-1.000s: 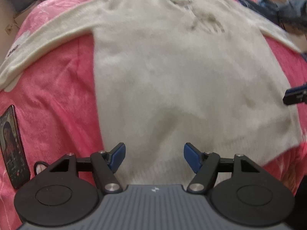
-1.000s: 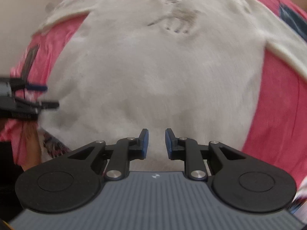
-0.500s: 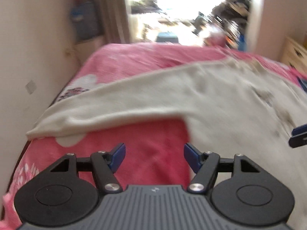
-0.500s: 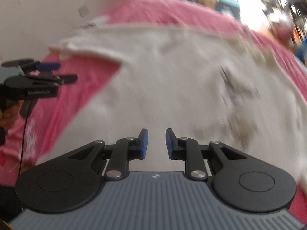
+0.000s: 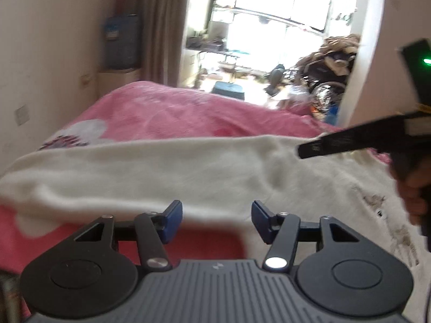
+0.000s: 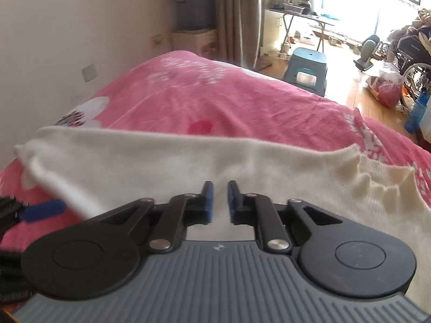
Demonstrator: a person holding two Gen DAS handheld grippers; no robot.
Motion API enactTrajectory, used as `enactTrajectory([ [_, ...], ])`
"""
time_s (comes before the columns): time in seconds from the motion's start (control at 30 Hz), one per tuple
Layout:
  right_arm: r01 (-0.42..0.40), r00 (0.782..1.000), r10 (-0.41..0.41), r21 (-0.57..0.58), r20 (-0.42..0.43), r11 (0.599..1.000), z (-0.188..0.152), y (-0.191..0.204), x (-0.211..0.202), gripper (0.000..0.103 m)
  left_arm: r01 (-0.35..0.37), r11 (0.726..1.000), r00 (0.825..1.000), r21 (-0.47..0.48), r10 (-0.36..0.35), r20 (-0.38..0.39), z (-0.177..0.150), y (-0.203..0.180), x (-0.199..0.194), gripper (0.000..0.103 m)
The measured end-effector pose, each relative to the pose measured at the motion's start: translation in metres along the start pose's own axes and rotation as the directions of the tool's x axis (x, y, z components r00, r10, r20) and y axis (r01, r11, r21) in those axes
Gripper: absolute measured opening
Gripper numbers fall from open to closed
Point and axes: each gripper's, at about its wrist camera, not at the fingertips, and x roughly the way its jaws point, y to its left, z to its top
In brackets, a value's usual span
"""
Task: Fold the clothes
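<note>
A: Lying flat on the pink bedspread (image 6: 215,102), the cream sweater (image 5: 167,169) has one sleeve (image 6: 113,158) stretched out toward the bed's wall-side edge, its cuff close to that edge.

B: And the collar?

A: The ribbed neckline (image 6: 377,172) shows at the right of the right wrist view, a little puckered, with the bedspread bare beyond it.

B: How do the claws stand?

A: The left gripper (image 5: 216,215) has its blue pads wide apart, with nothing between them. It hovers over the lower edge of the sleeve, where it meets the body of the sweater. The right gripper (image 6: 218,202) has its pads drawn close together with a narrow gap, gripping nothing, poised above the shoulder area.

B: Anything else?

A: A hand (image 5: 414,188) holds the right gripper's handle at the right of the left view. Past the foot of the bed stands a blue stool (image 6: 307,67).
</note>
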Motion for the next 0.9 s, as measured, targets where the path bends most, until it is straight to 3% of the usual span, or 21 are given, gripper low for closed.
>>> enactTrajectory([
  [0.1, -0.024, 0.999, 0.024, 0.008, -0.034, 1.0, 0.005, -0.009, 0.024, 0.002, 0.017, 1.0, 1.0, 0.007, -0.017, -0.021, 0.0, -0.007, 0.019, 0.043],
  [0.2, -0.027, 0.997, 0.027, -0.004, -0.074, 1.0, 0.006, -0.01, 0.051, 0.001, -0.018, 1.0, 0.996, 0.008, 0.018, -0.084, -0.007, -0.006, 0.034, 0.037],
  [0.47, 0.01, 0.999, -0.005, 0.153, -0.034, 0.988, 0.033, -0.03, 0.103, 0.0, -0.005, 0.999, 0.997, 0.046, 0.009, -0.081, -0.016, -0.003, 0.036, 0.037],
  [0.57, 0.015, 1.0, -0.018, 0.227, 0.011, 0.974, 0.047, -0.041, 0.101, 0.0, -0.002, 0.998, 0.997, 0.057, 0.006, -0.075, -0.019, -0.003, 0.034, 0.037],
  [0.67, -0.077, 0.996, 0.065, 0.277, 0.055, 0.958, 0.056, -0.051, 0.077, 0.0, -0.002, 0.997, 0.998, 0.073, 0.007, -0.065, -0.022, -0.003, 0.032, 0.037],
  [0.8, -0.132, 0.989, 0.137, 0.088, -0.051, 0.987, 0.039, -0.028, 0.045, 0.0, 0.002, 0.986, 1.0, 0.168, -0.002, 0.002, -0.018, -0.01, 0.021, 0.037],
  [0.9, -0.172, 0.979, 0.172, 0.011, -0.109, 0.985, 0.019, -0.014, 0.035, 0.0, 0.006, 0.966, 0.998, 0.257, -0.022, 0.059, -0.015, -0.018, 0.013, 0.037],
])
